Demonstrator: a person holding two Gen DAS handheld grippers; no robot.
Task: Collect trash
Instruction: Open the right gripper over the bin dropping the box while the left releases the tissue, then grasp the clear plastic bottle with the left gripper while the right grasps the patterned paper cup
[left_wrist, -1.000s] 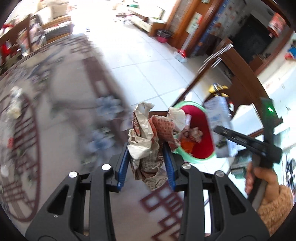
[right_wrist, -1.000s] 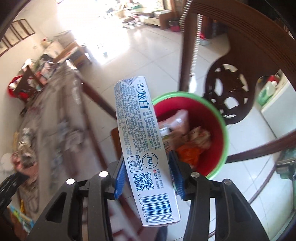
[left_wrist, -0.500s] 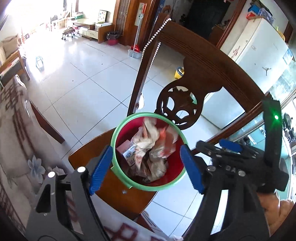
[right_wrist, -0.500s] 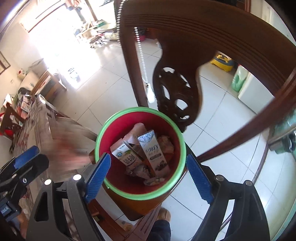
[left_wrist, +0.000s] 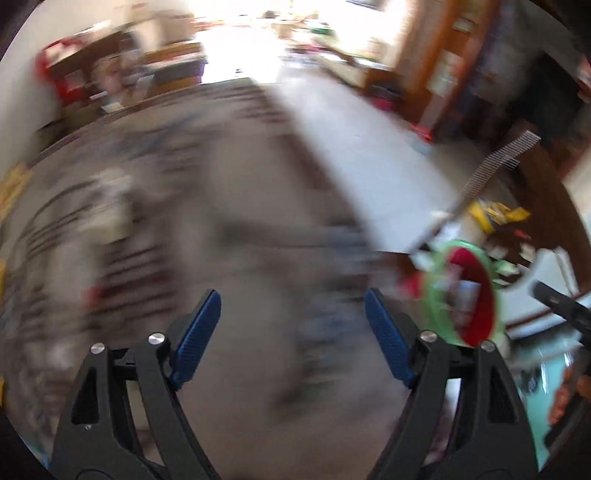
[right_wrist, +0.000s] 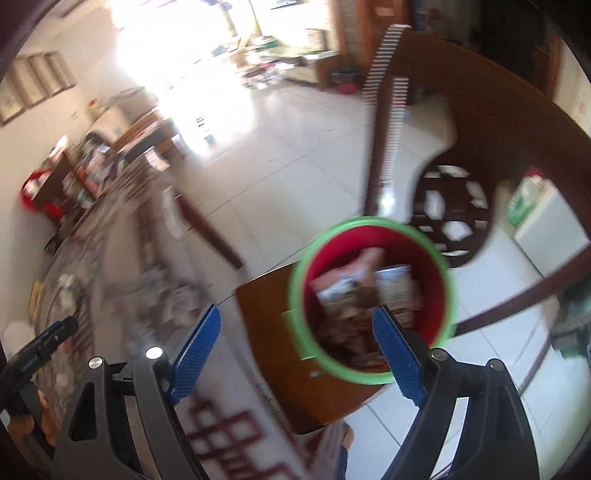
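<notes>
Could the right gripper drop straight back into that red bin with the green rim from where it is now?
Probably yes. The right gripper is open and empty, and the red bin sits on the wooden chair just ahead of it, mouth up. Nothing covers the opening; only trash lies inside.

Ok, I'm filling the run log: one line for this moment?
left gripper: open, empty | right gripper: open, empty | bin: on chair, trash inside
</notes>
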